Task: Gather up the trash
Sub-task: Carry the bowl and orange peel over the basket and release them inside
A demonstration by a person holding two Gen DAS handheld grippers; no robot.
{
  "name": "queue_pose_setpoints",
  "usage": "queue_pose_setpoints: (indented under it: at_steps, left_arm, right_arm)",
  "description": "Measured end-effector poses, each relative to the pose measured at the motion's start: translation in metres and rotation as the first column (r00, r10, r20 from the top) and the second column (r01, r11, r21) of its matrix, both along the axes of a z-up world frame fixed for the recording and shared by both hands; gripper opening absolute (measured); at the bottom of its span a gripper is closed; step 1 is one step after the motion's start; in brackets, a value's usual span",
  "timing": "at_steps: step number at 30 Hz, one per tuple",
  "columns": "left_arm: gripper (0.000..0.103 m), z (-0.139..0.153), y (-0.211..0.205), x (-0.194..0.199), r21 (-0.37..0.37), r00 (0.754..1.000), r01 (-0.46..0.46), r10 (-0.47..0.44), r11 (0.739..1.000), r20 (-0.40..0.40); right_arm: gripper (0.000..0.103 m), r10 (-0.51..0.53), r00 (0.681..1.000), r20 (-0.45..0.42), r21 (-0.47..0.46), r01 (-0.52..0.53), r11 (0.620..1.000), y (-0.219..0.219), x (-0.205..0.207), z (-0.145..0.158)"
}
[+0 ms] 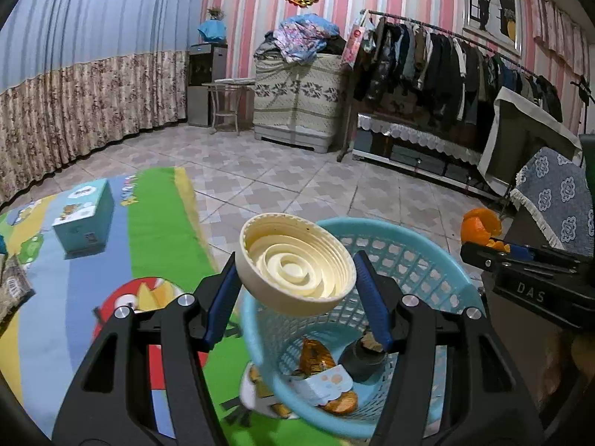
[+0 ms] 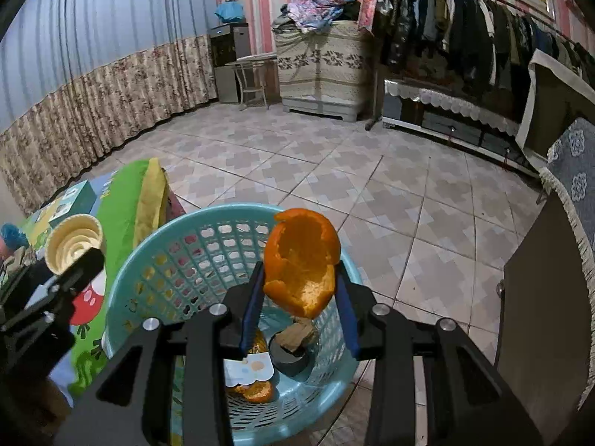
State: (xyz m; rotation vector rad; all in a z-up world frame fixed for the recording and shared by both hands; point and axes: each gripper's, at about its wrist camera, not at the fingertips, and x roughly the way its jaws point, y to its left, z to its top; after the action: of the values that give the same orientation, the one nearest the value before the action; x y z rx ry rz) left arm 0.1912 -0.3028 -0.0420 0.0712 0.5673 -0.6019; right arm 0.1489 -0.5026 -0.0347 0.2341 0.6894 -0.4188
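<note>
Seen only from the left wrist: box (image 1: 83,219) on the mat (image 1: 156,230), well left of the basket (image 1: 420,256). Seen only from the right wrist: peel's (image 2: 302,264) hollow inside. Left gripper (image 1: 295,278) clamped on the lid (image 1: 295,264) (cream, threads facing the camera) above the basket rim. Right gripper (image 2: 300,278) pinching the peel over the basket, fingers (image 2: 252,304) fairly narrow. Scraps, paper and a dark cup at the bottom.

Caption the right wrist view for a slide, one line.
Right gripper holds an orange peel above the blue basket; left gripper holds a cream lid beside it.
</note>
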Motion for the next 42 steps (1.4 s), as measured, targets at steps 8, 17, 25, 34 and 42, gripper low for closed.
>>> queue_pose_setpoints:
  at_steps: [8, 17, 25, 34, 42]
  left_arm:
    - [0.072, 0.003, -0.009, 0.001, 0.000, 1.000, -0.015, 0.015, 1.000, 0.019]
    - [0.082, 0.016, 0.013, 0.007, 0.003, 0.995, -0.092, 0.092, 0.996, 0.045]
    - [0.090, 0.025, 0.034, 0.006, 0.023, 0.988, -0.139, 0.137, 0.990, 0.071]
    - [0.097, 0.025, 0.059, 0.007, 0.027, 0.977, -0.203, 0.201, 0.979, 0.068]
    - [0.097, 0.026, 0.078, 0.002, 0.045, 0.967, -0.243, 0.238, 0.969, 0.088]
  right_arm:
    - [0.037, -0.017, 1.000, 0.006, 0.022, 0.017, 1.000, -0.005, -0.002, -0.002]
    - [0.037, 0.011, 1.000, -0.005, 0.001, -0.011, 1.000, 0.009, 0.006, -0.004]
    - [0.037, 0.041, 0.999, -0.014, -0.015, -0.041, 0.999, 0.027, 0.019, -0.005]
    - [0.054, 0.060, 0.998, 0.006, 0.000, -0.060, 0.998, 0.035, 0.022, -0.001]
    - [0.089, 0.035, 0.998, 0.045, -0.055, -0.032, 0.998, 0.042, 0.017, 0.008]
